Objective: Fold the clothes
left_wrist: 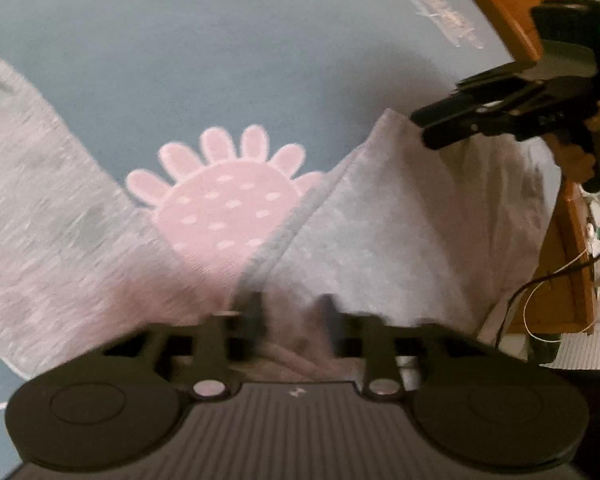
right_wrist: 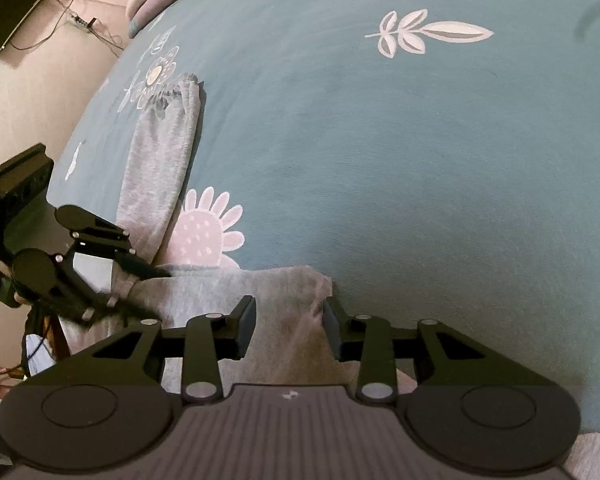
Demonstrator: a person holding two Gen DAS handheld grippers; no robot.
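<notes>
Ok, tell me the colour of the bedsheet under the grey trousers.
Teal-blue bedsheet, printed with pink and white flowers and leaves; the right wrist view shows it best.

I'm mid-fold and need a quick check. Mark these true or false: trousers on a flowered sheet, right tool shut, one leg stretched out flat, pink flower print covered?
1. The grey trousers lie on a blue sheet printed with flowers. True.
2. The right tool has its fingers pressed together. False: they stand apart, over the near end of the grey cloth.
3. One trouser leg stretches away across the sheet and ends in a gathered cuff. True.
4. The pink flower print is hidden under the trousers. False: most of it shows, beside the leg and just beyond the near part of the cloth.
</notes>
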